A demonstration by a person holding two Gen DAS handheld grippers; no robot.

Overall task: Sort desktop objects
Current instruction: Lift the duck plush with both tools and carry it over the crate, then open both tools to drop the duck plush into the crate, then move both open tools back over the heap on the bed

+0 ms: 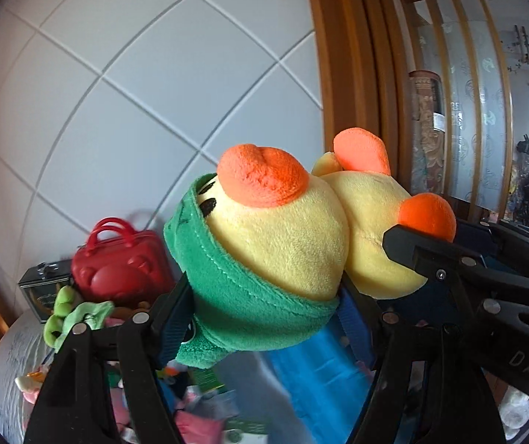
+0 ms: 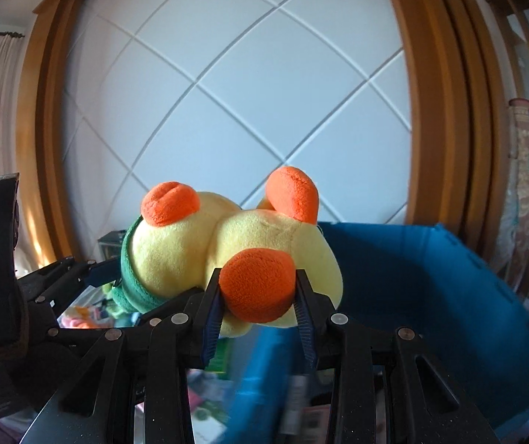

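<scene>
A yellow plush duck (image 1: 282, 244) with an orange beak, orange feet and a green hood is held in the air by both grippers. My left gripper (image 1: 264, 307) is shut on its hooded head. My right gripper (image 2: 258, 296) is shut on one orange foot (image 2: 257, 281); its fingers also show in the left wrist view (image 1: 419, 251). The duck (image 2: 234, 248) hangs lying on its side above the left edge of a blue bin (image 2: 412, 277). The left gripper shows at the left of the right wrist view (image 2: 90, 270).
A red bear-faced toy case (image 1: 120, 262), a dark box (image 1: 42, 285) and a green frog plush (image 1: 75, 314) stand at the back left. Several blurred toys and packets lie below. A white panelled wall with a wooden frame is behind.
</scene>
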